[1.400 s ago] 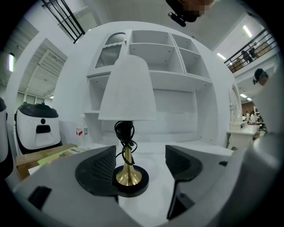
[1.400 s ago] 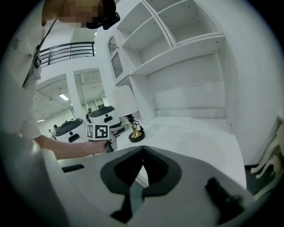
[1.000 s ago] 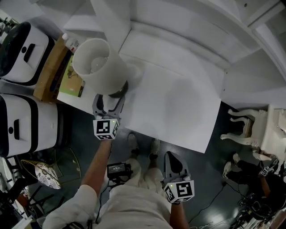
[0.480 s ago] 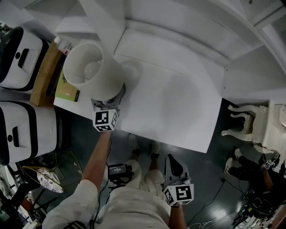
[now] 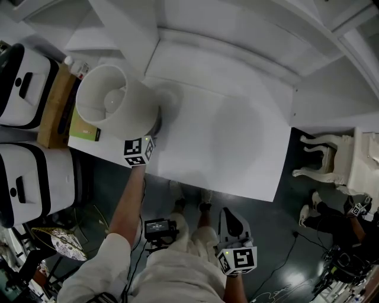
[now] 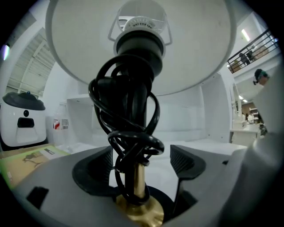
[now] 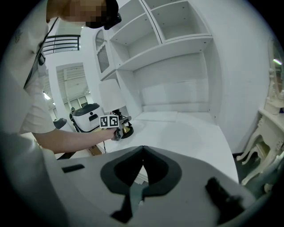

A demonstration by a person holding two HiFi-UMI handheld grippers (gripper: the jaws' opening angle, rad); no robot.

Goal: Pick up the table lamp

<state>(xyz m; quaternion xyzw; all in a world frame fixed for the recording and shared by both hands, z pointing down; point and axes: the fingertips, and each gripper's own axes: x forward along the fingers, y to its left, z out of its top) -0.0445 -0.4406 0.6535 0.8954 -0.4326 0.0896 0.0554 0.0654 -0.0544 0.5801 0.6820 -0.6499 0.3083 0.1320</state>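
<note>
Table lamp (image 5: 112, 103) stands at the front left corner of the white table (image 5: 237, 136). From the head view we see little more of it than the open top of its pale shade. The shade covers the stem, the foot and the front of the left gripper (image 6: 141, 156). Below it only that gripper's marker cube (image 5: 139, 152) and our forearm show.

In the left gripper view the brass stem (image 6: 137, 186) rises between the two jaws, with a black cord (image 6: 128, 115) wound round it in loose loops. The jaws are spread, one to each side of the stem. The left pad sits close against the cord, and bare table shows between the stem and the right pad. The brass foot (image 6: 140, 213) is cut off by the lower edge, so we cannot tell whether it rests on the table. The bulb (image 6: 142, 11) is half hidden by its socket.

The right gripper (image 7: 142, 153) hangs low, well apart from the table's front edge, its jaws pressed together on nothing. From its view the lamp is small and far off, its shade hard to tell from the white wall.

At the table's left end are a cardboard box (image 5: 52, 106), a bottle (image 5: 73, 64) and a green booklet (image 5: 83, 125), the booklet partly covered by the shade.
</note>
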